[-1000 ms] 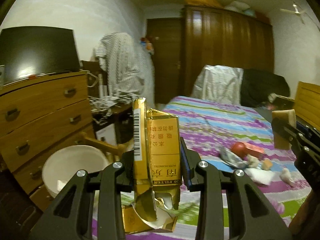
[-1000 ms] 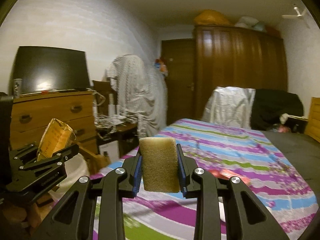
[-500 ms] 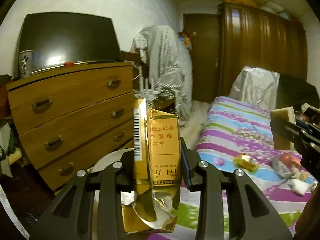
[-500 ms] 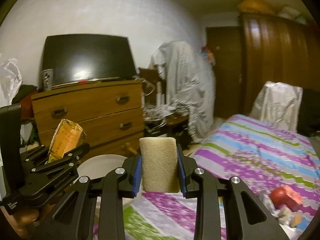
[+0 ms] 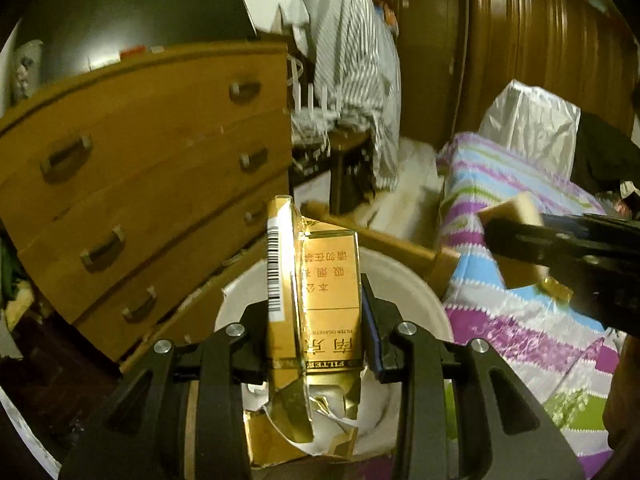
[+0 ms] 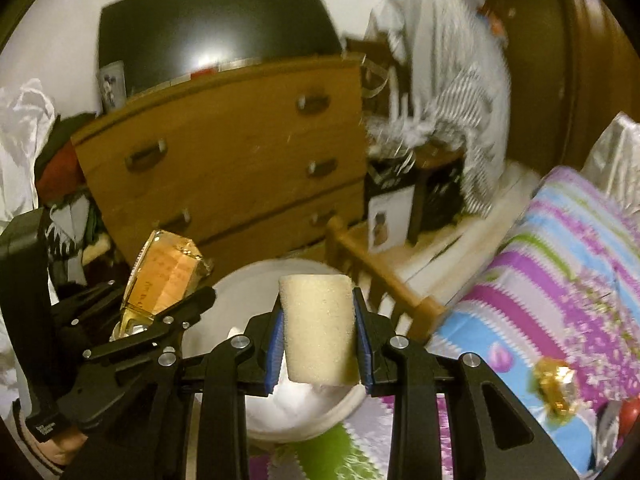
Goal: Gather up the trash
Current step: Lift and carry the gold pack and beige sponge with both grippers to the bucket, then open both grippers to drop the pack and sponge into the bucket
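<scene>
You are in a bedroom, and the wooden chest of drawers [image 6: 224, 152] now fills the middle of both views, where a second ago the striped bed [image 6: 560, 264] and the dark wardrobe filled it; so you have turned both tools away from the bed toward the chest. In front of the chest, low down, stands the white bin [image 6: 304, 416], and it has come much closer, almost under both grippers. I judge this means the carrying is nearly finished and the dropping is the next step. The left gripper [image 5: 316, 320] is closed on the gold cigarette pack [image 5: 320, 292], which is torn at its lower end and held upright over the bin's rim. The right gripper [image 6: 318, 344] is closed on the beige sponge [image 6: 316, 328], also held in front of the chest and over the bin's opening. Neither piece is released yet. Farther from the chest, on the bed, a small gold wrapper [image 6: 554, 384] and something red beside it remain to collect. On the pack you can read, upside down, "FILTER CIGARETTES", large Chinese characters which look like 南京, smaller Chinese lines I cannot read surely, and a barcode on its side.
</scene>
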A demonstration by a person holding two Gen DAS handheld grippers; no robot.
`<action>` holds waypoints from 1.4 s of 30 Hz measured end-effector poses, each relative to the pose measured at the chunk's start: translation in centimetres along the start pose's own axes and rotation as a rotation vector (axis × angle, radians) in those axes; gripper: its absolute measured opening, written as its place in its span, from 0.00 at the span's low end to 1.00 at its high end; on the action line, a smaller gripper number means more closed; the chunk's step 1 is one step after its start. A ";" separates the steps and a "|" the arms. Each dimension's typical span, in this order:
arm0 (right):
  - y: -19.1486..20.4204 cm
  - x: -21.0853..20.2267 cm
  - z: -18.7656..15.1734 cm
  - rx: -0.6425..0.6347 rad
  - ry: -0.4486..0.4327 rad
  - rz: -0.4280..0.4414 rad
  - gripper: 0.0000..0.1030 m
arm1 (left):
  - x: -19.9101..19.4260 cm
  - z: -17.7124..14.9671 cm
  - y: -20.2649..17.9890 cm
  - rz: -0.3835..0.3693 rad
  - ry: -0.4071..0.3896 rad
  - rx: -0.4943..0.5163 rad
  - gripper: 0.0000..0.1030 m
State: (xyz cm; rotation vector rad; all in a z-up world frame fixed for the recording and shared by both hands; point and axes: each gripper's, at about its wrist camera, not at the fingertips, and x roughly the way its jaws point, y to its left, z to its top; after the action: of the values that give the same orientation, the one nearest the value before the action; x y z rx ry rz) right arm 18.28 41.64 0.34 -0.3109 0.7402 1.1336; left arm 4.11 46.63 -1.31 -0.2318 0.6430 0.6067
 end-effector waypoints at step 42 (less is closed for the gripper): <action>-4.3 6.3 -0.6 0.105 0.143 0.059 0.52 | 5.6 -1.2 2.8 -0.007 0.165 -0.025 0.60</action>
State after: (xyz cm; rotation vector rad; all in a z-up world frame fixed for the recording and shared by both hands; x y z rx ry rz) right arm 23.36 43.96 -4.96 -0.2848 0.9376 1.1318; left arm 5.40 51.00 -5.83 -0.3095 0.7940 0.5929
